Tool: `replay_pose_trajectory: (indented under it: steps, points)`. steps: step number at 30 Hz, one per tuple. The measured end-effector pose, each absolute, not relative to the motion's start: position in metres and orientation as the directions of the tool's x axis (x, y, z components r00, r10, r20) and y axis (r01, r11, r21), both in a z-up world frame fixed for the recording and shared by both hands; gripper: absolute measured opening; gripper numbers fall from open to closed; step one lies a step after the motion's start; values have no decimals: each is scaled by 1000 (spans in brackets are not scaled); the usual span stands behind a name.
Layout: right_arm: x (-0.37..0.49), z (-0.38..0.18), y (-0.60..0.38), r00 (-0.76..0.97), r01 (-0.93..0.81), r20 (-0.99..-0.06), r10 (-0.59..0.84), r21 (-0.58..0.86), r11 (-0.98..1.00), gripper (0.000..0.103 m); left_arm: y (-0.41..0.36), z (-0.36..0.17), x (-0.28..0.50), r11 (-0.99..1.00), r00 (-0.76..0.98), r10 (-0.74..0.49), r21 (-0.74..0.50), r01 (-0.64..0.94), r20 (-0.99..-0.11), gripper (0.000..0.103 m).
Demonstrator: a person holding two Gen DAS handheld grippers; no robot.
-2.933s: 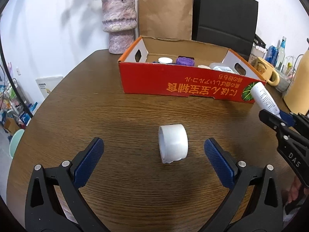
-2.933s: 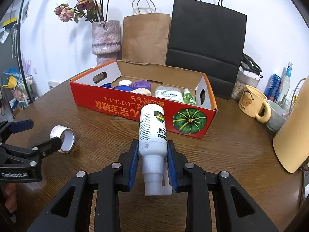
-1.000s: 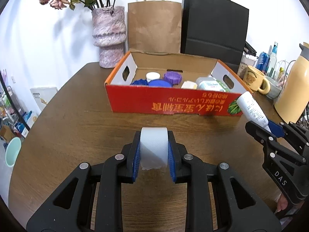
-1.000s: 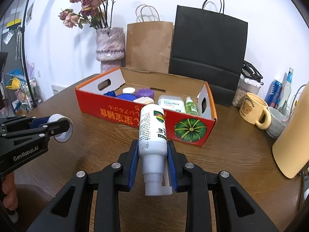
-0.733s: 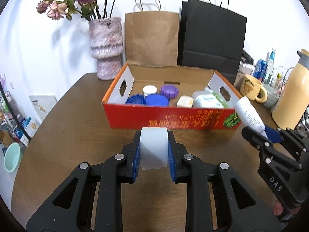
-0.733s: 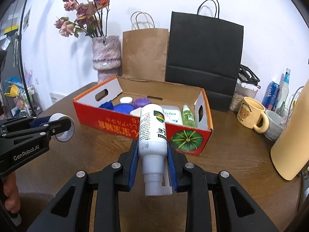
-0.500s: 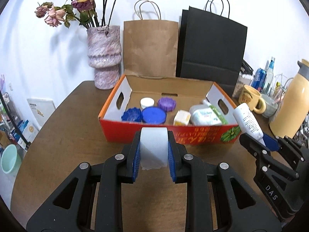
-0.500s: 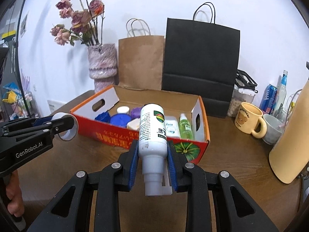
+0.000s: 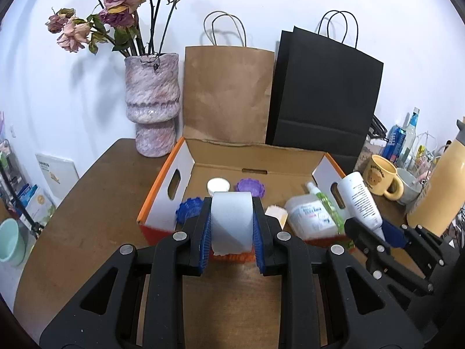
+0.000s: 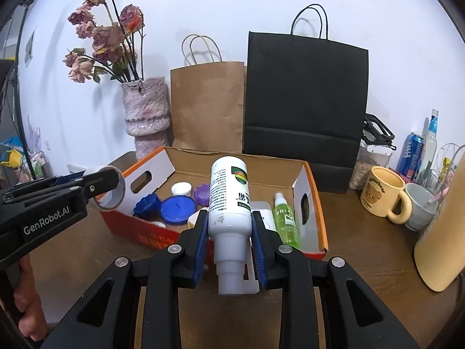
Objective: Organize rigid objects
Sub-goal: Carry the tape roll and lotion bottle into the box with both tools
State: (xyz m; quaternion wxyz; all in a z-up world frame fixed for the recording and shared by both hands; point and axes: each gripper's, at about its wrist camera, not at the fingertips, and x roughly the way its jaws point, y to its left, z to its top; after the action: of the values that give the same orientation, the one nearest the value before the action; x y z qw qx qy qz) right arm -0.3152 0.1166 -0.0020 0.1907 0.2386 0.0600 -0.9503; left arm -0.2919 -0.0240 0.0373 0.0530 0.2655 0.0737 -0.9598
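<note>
Low in the frame, the left gripper (image 9: 231, 234) jaws squeeze the roll of tape (image 9: 231, 221), and the right gripper (image 10: 230, 242) jaws squeeze the white bottle (image 10: 229, 200). Both are higher and closer to the red box (image 9: 171, 180) than before, now over its front edge at mid-frame.

Both wrist views are bright and sharp under even indoor light, with soft shadows of the dried flowers (image 9: 122, 8) and bag handles on the white wall (image 9: 43, 87), and strong fisheye bending and black vignetting at the corners.
</note>
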Motion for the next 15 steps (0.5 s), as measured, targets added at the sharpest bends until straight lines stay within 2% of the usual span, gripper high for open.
replay_pose_trajectory:
  steps: [15]
  points:
    - [-368, -4, 102, -810, 385, -486, -328, -18, -923, 31, -24, 37, -344, -984, -854, -73, -104, 147, -515, 21]
